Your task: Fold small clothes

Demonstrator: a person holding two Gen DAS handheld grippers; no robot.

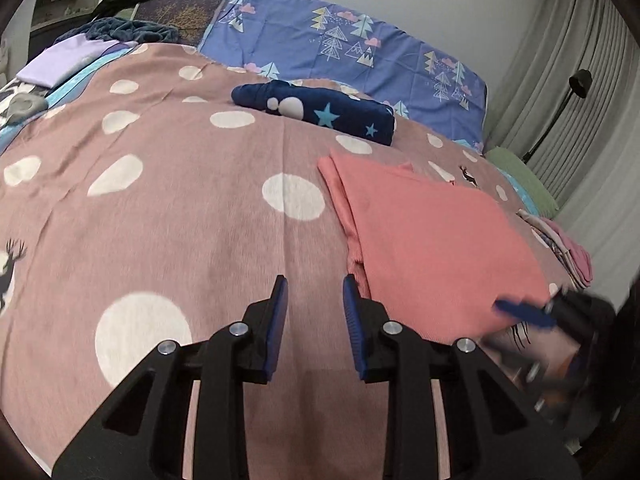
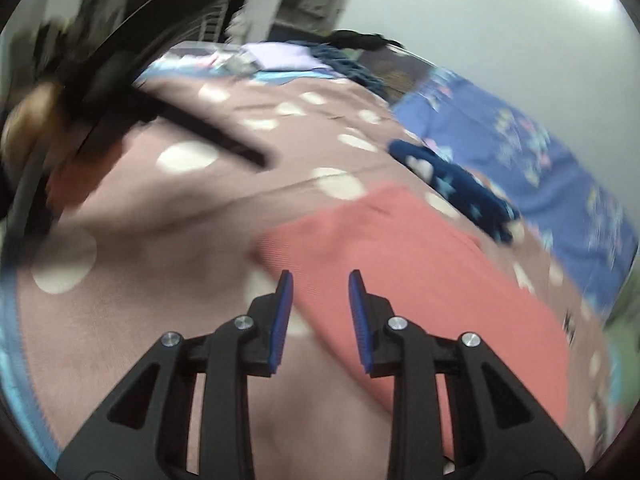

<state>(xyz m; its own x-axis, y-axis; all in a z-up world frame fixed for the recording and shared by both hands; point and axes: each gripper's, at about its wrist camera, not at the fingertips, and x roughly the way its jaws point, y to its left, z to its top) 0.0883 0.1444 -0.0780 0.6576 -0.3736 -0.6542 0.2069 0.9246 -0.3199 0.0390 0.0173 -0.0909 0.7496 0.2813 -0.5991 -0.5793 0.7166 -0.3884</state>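
Note:
A folded coral-pink garment (image 1: 436, 240) lies flat on the pink dotted bedspread (image 1: 168, 208), right of centre. My left gripper (image 1: 315, 284) is open and empty, just left of the garment's near edge. My right gripper (image 2: 321, 278) is open and empty above the garment (image 2: 400, 264); it also shows blurred in the left wrist view (image 1: 532, 308) at the garment's near right corner. A folded navy star-print garment (image 1: 320, 110) lies farther back. The right wrist view is motion-blurred.
A blue tree-print pillow (image 1: 352, 52) lies at the head of the bed. A lilac cloth (image 1: 60, 60) and dark blanket (image 1: 128, 30) sit back left. A stack of folded clothes (image 1: 560, 244) and a green cushion (image 1: 520, 176) lie right, near grey curtains (image 1: 580, 100).

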